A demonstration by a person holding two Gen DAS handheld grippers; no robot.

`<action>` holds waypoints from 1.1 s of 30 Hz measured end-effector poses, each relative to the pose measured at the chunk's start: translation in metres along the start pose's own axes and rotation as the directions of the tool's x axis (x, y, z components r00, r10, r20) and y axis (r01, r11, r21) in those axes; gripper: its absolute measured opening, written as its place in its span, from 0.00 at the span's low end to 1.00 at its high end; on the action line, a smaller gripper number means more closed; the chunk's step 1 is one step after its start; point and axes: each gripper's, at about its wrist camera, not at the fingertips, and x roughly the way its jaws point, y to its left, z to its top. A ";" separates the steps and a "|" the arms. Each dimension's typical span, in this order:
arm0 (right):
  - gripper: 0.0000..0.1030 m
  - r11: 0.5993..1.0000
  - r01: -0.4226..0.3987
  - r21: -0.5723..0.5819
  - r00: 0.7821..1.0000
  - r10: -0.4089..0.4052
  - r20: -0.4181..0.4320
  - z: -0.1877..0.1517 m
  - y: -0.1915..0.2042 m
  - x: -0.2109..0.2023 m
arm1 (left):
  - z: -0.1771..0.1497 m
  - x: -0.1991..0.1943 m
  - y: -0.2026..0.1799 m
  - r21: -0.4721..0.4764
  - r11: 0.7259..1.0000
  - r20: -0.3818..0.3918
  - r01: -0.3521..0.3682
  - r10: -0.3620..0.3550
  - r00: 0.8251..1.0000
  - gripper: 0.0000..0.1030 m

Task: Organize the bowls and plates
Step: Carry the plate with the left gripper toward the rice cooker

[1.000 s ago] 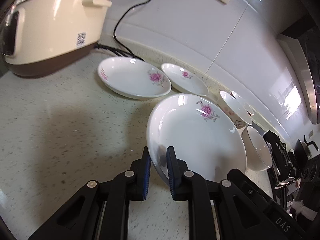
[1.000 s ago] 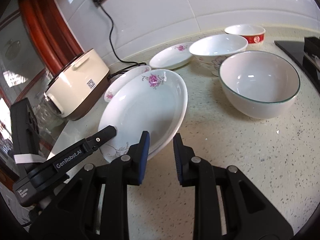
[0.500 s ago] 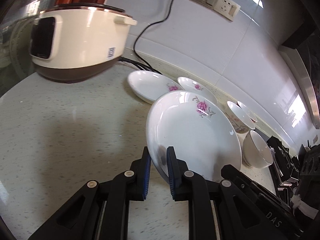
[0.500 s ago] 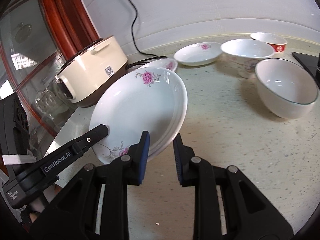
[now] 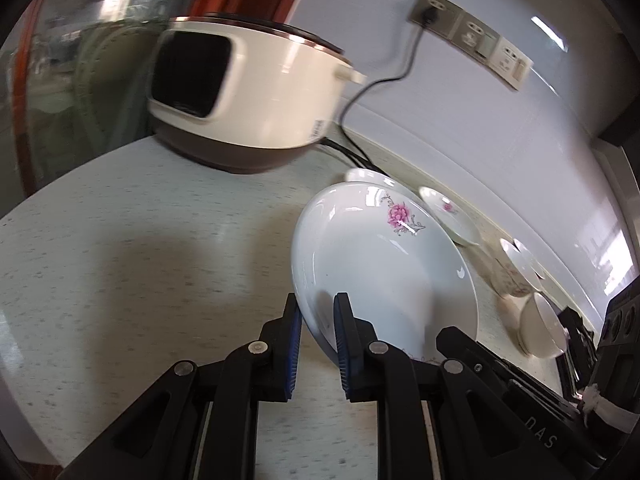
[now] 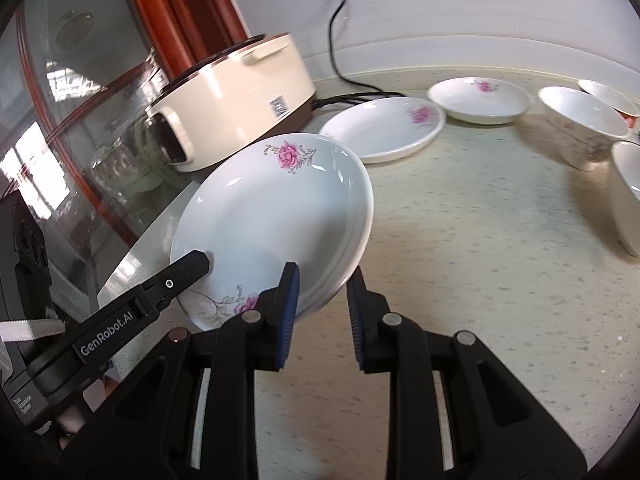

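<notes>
A large white plate with pink flowers hangs tilted above the speckled counter, held from two sides. My left gripper is shut on its near left rim. My right gripper is shut on the near right rim, and one of its fingers shows in the left wrist view. In the right wrist view a left finger rests on the plate's edge. On the counter behind lie a second flowered plate and a smaller one.
A cream rice cooker stands at the counter's back left, its cord running up to a wall socket. Bowls and a red-banded bowl sit far right. A glass panel in a red wooden frame borders the left edge.
Both grippers have carried the plate leftward along the counter, nearer the rice cooker. The other plates and bowls have slid to the right in both views. Both grips are unchanged.
</notes>
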 end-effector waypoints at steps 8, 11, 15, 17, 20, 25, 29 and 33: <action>0.26 0.998 -0.022 -0.064 0.999 0.019 -0.040 -0.002 0.032 0.023 | -0.002 -0.007 0.033 -0.067 0.996 0.017 -0.060 0.061 0.998 0.17; 0.26 0.996 -0.027 -0.080 0.998 0.022 -0.059 0.001 0.041 0.033 | -0.001 -0.004 0.045 -0.097 0.993 0.008 -0.074 0.076 0.997 0.17; 0.26 0.994 -0.038 -0.100 0.996 0.030 -0.081 0.004 0.051 0.044 | 0.003 0.000 0.057 -0.131 0.986 0.000 -0.101 0.102 0.995 0.17; 0.26 0.991 -0.046 -0.123 0.995 0.034 -0.097 0.005 0.057 0.050 | 0.005 0.000 0.061 -0.143 0.982 0.004 -0.124 0.126 0.992 0.17; 0.26 0.989 -0.059 -0.134 0.992 0.042 -0.121 0.006 0.061 0.057 | 0.005 0.002 0.069 -0.164 0.975 0.001 -0.153 0.155 0.988 0.17; 0.26 0.988 -0.065 -0.139 0.987 0.044 -0.152 0.007 0.064 0.065 | 0.003 0.004 0.076 -0.209 0.963 -0.024 -0.169 0.167 0.986 0.17; 0.34 0.991 -0.094 -0.094 0.982 0.076 -0.173 0.007 0.057 0.064 | 0.005 0.003 0.073 -0.200 0.961 -0.025 -0.189 0.188 0.982 0.18; 0.61 0.995 -0.073 -0.071 0.992 0.065 -0.106 0.011 0.043 0.045 | 0.007 -0.002 0.071 -0.209 0.951 0.020 -0.227 0.236 0.971 0.43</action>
